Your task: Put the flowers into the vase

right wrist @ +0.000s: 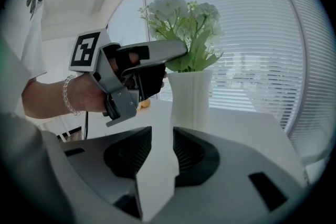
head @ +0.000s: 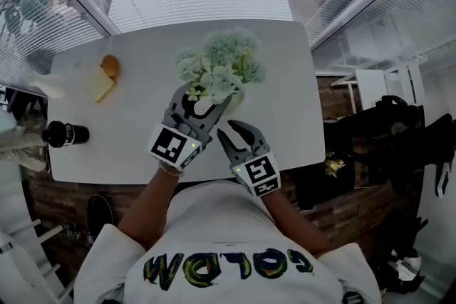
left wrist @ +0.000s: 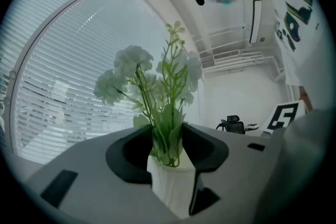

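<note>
Nearest is the person's white shirt [head: 228,238]. Beyond it the right gripper [right wrist: 163,136] has its jaws apart with nothing between them, and it points at the white vase [right wrist: 190,97] close by. From the left, the left gripper [left wrist: 167,136] reaches the vase's mouth; its jaws stand apart around the green stems without squeezing. The flowers [head: 221,67] stand in the vase, on the white table [head: 142,124].

Head view: vase [head: 204,109] mostly hidden under flowers [head: 221,67] and left gripper [head: 203,100]; only a white patch shows. Left gripper view: vase foot hidden behind the jaws. Orange and yellow items [head: 105,76] at the left end of the table [head: 142,142]: too small to identify.
</note>
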The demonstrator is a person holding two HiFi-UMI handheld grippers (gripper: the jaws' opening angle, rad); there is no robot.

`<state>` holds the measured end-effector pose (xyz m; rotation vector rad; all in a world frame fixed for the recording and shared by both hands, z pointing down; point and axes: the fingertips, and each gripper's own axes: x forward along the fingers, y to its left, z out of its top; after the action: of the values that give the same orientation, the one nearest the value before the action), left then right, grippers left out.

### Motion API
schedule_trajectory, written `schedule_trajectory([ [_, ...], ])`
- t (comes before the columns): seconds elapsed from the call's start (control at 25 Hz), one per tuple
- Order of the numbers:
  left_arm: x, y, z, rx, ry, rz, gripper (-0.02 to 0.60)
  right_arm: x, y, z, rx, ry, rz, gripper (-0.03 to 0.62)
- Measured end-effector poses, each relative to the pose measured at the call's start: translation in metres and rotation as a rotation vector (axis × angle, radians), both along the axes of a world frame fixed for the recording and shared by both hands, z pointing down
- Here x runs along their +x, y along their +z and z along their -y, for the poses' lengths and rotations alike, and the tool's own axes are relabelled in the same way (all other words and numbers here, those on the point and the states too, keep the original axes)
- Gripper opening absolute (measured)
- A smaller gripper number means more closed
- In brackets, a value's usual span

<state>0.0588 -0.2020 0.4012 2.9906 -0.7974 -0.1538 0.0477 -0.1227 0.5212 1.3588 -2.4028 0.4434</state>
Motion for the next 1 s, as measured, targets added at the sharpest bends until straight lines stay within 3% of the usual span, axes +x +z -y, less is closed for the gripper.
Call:
schedule_trajectory([
  [0.32,-0.003,-0.003,-0.012,-0.009,0.019,-0.003,0.219,0.008,-0.005,0.002,0.017,0.022,-0.004,0.135],
  [0.6,0.000,-0.006,-0.018,-0.038,0.044,-0.002,0.175,0.009,-0.010,0.000,0.031,0.032,0.002,0.133],
  [1.0,0.001,0.001,-0.026,-0.098,0.038,0.043,0.266,0.016,-0.019,-0.007,0.046,0.044,0.015,0.135],
])
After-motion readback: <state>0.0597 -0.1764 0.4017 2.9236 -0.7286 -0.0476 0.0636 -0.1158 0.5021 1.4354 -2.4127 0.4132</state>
